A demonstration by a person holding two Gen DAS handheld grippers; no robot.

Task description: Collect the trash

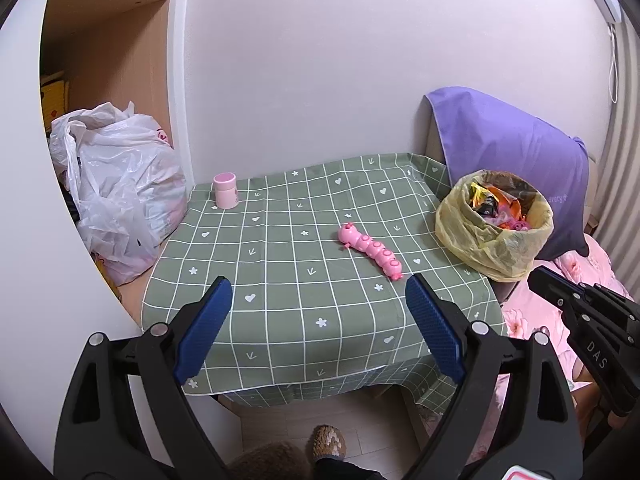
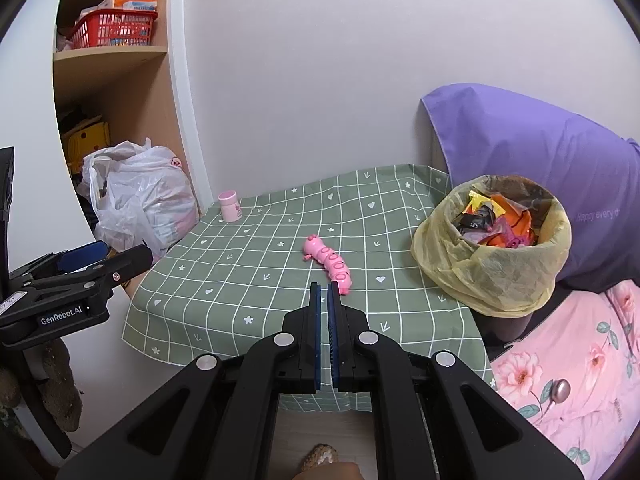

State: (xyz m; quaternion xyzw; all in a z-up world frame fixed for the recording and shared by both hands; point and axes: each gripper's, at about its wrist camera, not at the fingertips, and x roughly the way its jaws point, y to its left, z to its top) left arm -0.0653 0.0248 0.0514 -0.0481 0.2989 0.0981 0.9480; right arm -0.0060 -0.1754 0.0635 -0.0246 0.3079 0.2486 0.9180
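Observation:
A bin lined with a yellow bag (image 1: 494, 236) (image 2: 490, 268) stands at the table's right edge, full of crumpled wrappers (image 1: 500, 208) (image 2: 498, 222). A pink caterpillar toy (image 1: 370, 250) (image 2: 330, 264) lies mid-table on the green checked cloth (image 1: 280, 280) (image 2: 248, 272). A small pink cup (image 1: 225, 190) (image 2: 230, 206) stands at the far left corner. My left gripper (image 1: 318, 296) is open and empty above the table's near edge. My right gripper (image 2: 324, 292) is shut and empty, just in front of the toy's near end.
A white plastic bag (image 1: 120, 196) (image 2: 144, 196) sits in the shelf unit left of the table. A purple pillow (image 1: 516, 152) (image 2: 532, 152) leans behind the bin. A pink floral bedspread (image 2: 568, 368) lies to the right. A red basket (image 2: 114, 28) sits on the upper shelf.

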